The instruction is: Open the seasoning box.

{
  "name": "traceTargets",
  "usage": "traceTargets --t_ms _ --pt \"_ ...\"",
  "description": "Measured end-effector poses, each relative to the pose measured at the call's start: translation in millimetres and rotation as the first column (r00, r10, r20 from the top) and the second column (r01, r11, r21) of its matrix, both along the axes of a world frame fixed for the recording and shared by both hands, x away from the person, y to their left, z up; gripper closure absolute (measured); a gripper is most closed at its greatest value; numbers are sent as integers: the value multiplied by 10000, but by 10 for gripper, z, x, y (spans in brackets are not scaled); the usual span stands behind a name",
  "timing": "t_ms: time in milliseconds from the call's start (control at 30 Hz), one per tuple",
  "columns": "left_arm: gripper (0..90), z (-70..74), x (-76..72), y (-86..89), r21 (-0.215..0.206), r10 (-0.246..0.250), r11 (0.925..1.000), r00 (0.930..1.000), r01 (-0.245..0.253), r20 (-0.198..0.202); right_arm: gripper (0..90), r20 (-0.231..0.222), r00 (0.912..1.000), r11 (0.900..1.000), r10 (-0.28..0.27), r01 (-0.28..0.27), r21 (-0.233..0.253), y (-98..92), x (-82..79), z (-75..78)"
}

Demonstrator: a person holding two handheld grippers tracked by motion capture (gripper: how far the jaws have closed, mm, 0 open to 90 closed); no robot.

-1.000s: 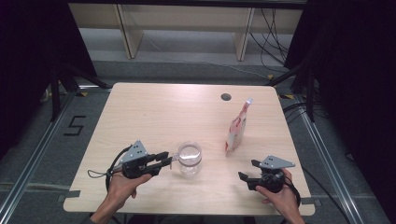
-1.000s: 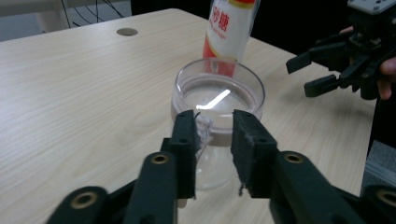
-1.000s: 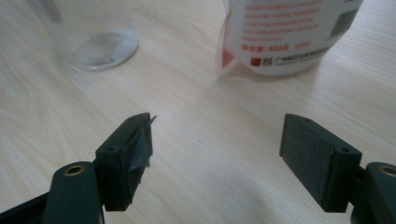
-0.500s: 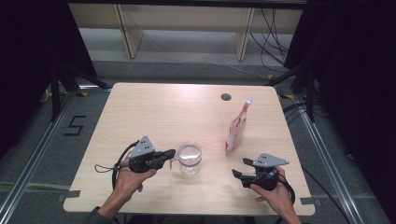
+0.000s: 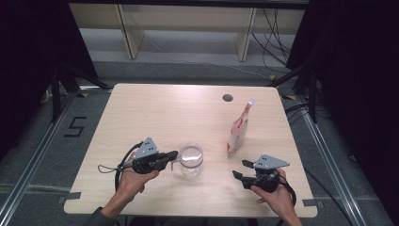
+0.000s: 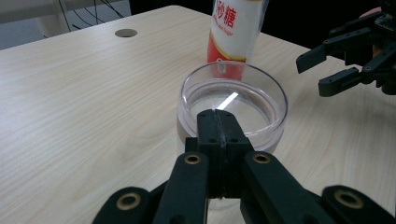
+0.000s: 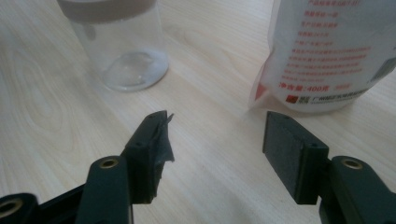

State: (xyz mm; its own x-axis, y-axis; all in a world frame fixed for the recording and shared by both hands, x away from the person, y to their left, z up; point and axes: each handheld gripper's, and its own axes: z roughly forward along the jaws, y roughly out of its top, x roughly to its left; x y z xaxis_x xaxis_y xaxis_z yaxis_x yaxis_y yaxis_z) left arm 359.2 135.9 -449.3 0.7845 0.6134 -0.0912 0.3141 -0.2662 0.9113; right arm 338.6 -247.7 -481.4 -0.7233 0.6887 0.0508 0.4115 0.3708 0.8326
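Left gripper view: left gripper (image 6: pixel 218 122) jaws pressed together at glass jar (image 6: pixel 232 100) rim; right gripper (image 7: pixel 215 140) jaws wide apart, empty.

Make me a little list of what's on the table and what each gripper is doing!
Jar: clear glass jar, upright, open top, near the table's front edge
Bag: red-and-white sugar bag, standing right of the jar
Left gripper: shut, tips at the jar's rim
Right gripper: open, empty, pointing toward bag and jar
Table: light wood
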Motion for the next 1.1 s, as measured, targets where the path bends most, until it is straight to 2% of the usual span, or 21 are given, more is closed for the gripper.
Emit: traceTargets --t_ms 33,67,200,233,267,400,433,500,567,600,633,667,700,733,767,867,900,933,967,1033,1100 --pt "892 2 1 -1 -6 1 10000 10000 -1 -12 449 109 9999 9999 129 -129 46 11 3 19" --pt "893 -1 6 2 -24 -3 10000 10000 3 -16 456 414 9991 10000 14 -14 -20 12 8 28" --pt "893 -4 5 -3 -55 26 10000 10000 -26 -14 498 417 9991 10000 49 -52 51 56 16 53" --pt "893 -4 5 -3 -55 26 10000 10000 -26 -14 513 134 9999 9999 55 -57 131 78 2 61" --pt "893 -7 6 1 -54 12 10000 10000 -12 -5 520 382 9991 9998 199 -199 -8 83 21 63" --pt "892 -10 2 5 -29 8 10000 10000 -8 45 552 450 9985 9995 299 -301 51 143 28 76" --pt "892 -10 -1 4 -21 18 10000 10000 -18 62 576 333 9990 9993 313 -319 192 194 21 87" --pt "893 -14 -5 5 -104 -8 9999 10000 9 45 597 790 9952 9982 575 -584 96 222 66 94" --pt "893 -22 -12 7 -168 -65 9998 10000 67 68 623 491 9966 9971 657 -674 346 276 75 105" --pt "893 -23 -14 4 -192 -55 9998 10000 56 73 636 774 9952 9975 600 -627 325 297 89 109" --pt "893 -23 -14 4 -192 -55 9998 10000 56 73 636 774 9952 9975 600 -627 325 297 89 109" --pt "892 -24 -17 0 -160 -42 9999 9999 44 122 658 376 9971 9968 656 -672 430 357 76 127" --pt "892 -24 -17 0 -160 -42 9999 9999 44 122 658 376 9971 9968 656 -672 430 357 76 127" --pt "893 -25 -20 1 -158 -50 9999 9999 53 140 676 621 9938 9950 923 -944 324 397 113 134" --pt "892 -26 -20 3 -166 -51 9998 9999 54 141 687 838 9923 9951 907 -936 316 416 126 133" --pt "893 -29 -20 2 -176 -75 9998 9998 78 178 709 675 9915 9927 1115 -1143 388 462 141 135" --pt "892 -29 -23 3 -150 -57 9999 9998 60 207 718 761 9909 9926 1106 -1140 414 480 144 135" --pt "892 -32 -32 4 -204 23 9998 9999 -20 168 729 884 9866 9890 1371 -1414 437 519 169 138" --pt "892 -32 -32 4 -204 23 9998 9999 -20 168 734 798 9888 9904 1264 -1303 463 537 164 144" --pt "892 -27 -37 21 -86 -8 10000 9998 9 207 737 663 9882 9883 1381 -1419 558 561 166 150" --pt "892 -37 -40 20 -243 45 9997 9998 -40 198 754 879 9839 9858 1559 -1606 486 615 185 154"
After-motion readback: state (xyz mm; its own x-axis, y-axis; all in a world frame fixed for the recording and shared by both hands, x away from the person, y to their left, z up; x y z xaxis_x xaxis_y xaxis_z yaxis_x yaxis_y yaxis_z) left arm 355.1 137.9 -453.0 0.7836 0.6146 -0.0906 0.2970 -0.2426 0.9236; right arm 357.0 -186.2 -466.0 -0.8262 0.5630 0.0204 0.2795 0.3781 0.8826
